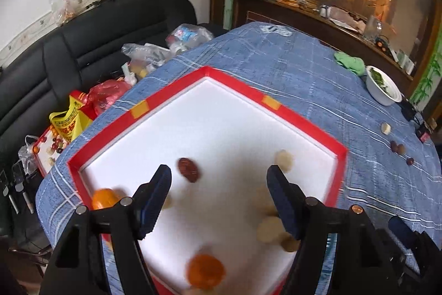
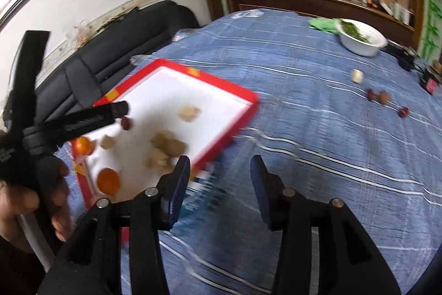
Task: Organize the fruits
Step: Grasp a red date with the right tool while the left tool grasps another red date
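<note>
A red-rimmed white tray (image 1: 298,115) lies on the blue checked tablecloth; it also shows in the right wrist view (image 2: 243,98). In it are two oranges (image 1: 205,274) (image 1: 104,198), a dark red date (image 1: 188,170) and several pale brown fruits (image 1: 269,230). My left gripper (image 1: 218,179) is open and empty above the tray. My right gripper (image 2: 219,170) is open and empty over bare cloth, right of the tray. Loose fruits lie on the cloth at the far right: a pale one (image 2: 357,76), two brown-red ones (image 2: 378,96) and a red one (image 2: 403,112).
A white bowl (image 2: 362,42) with greens and a green cloth (image 2: 321,24) sit at the table's far right. A black sofa (image 1: 83,46) with plastic bags stands beyond the left edge. A wooden cabinet (image 1: 317,15) is behind the table. Black devices (image 2: 428,82) lie at the right edge.
</note>
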Tool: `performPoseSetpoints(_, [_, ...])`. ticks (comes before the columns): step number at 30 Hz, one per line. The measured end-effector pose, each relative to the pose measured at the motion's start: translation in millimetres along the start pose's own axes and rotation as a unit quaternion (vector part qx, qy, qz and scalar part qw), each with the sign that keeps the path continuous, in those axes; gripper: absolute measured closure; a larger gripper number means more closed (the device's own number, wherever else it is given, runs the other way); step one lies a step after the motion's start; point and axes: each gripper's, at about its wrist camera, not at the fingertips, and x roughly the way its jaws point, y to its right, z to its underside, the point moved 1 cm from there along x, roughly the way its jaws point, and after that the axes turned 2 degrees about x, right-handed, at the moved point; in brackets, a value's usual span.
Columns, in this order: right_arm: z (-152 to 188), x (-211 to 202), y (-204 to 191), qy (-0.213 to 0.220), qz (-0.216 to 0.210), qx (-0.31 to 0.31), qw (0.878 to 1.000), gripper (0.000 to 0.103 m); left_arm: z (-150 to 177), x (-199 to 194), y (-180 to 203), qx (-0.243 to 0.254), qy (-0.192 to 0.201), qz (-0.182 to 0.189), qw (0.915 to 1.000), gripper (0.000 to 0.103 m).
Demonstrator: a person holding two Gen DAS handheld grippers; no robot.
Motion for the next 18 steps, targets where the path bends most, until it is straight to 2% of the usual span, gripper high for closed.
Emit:
performPoseSetpoints(4, [7.0,-15.2,50.9,0.014,0.035,0.041,0.998,0.056,9.0,-2.6,30.0,0.026,-0.003,0.027,0.9993,0.032])
performPoseSetpoints(7, [14.9,-24.5,101.8,0.015,0.078,0.083,0.993,0.056,19.5,0.7,66.1,0.073,-0.010,0.054,0.9959,0.032])
performPoseSetpoints(12, [14.6,-30.4,197.5,0.010,0.156,0.168,0.973,0.056,28.9,9.5,114.1,0.125,-0.022,0.075,0.9890,0.032])
performPoseSetpoints(16, [-10.3,-23.1,237.4,0.018,0.165,0.200,0.966,0.057,25.4,14.4,140.2,0.147,-0.025,0.086,0.9851,0.032])
performPoseSetpoints(18, [-27.6,-11.7,249.2,0.019,0.158,0.202,0.966,0.059,22.6,15.9,151.9,0.157,-0.020,0.090,0.9832,0.032])
